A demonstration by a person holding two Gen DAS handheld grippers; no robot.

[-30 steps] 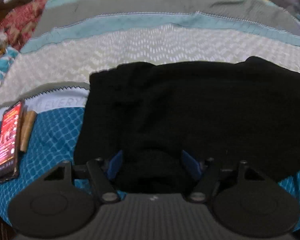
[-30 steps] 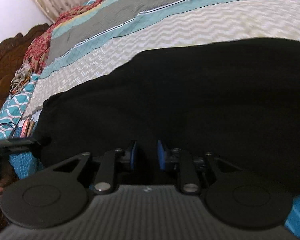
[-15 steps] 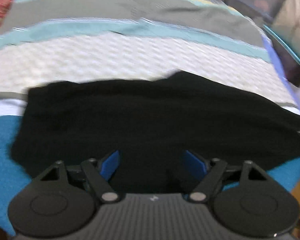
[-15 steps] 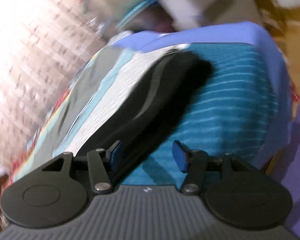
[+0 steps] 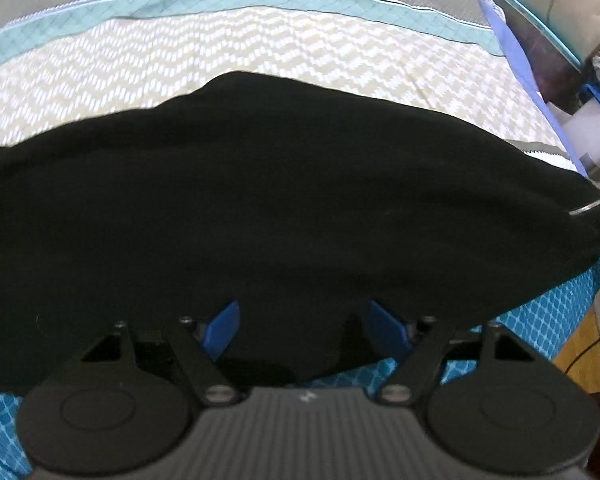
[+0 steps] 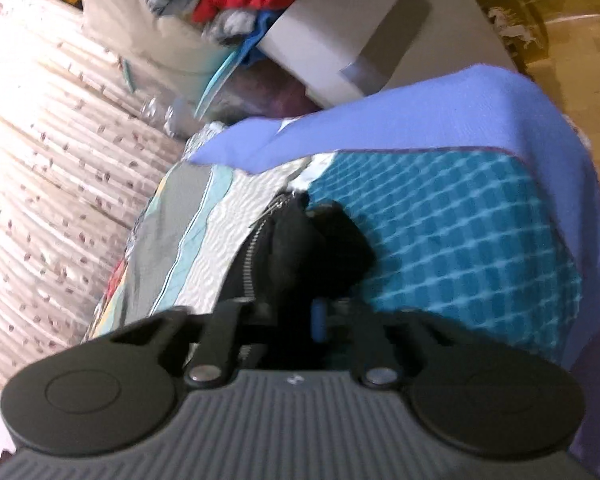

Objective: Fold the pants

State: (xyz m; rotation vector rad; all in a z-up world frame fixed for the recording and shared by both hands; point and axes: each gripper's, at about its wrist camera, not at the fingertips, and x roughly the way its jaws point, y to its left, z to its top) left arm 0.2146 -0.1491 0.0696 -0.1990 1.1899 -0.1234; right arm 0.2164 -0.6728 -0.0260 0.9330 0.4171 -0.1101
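We are working from the left: our left gripper (image 5: 302, 326) is hanging over the near edge of the black pants (image 5: 260, 208), jaws spread and easing inward, pads pressing on nothing. The pants are lying lengthwise across the patterned bedspread (image 5: 228, 48). At the right end, our right gripper (image 6: 296, 316) is closing on the zippered end of the cloth. We judge a lengthwise fold is starting; next, the left must pinch its edge before we lift.
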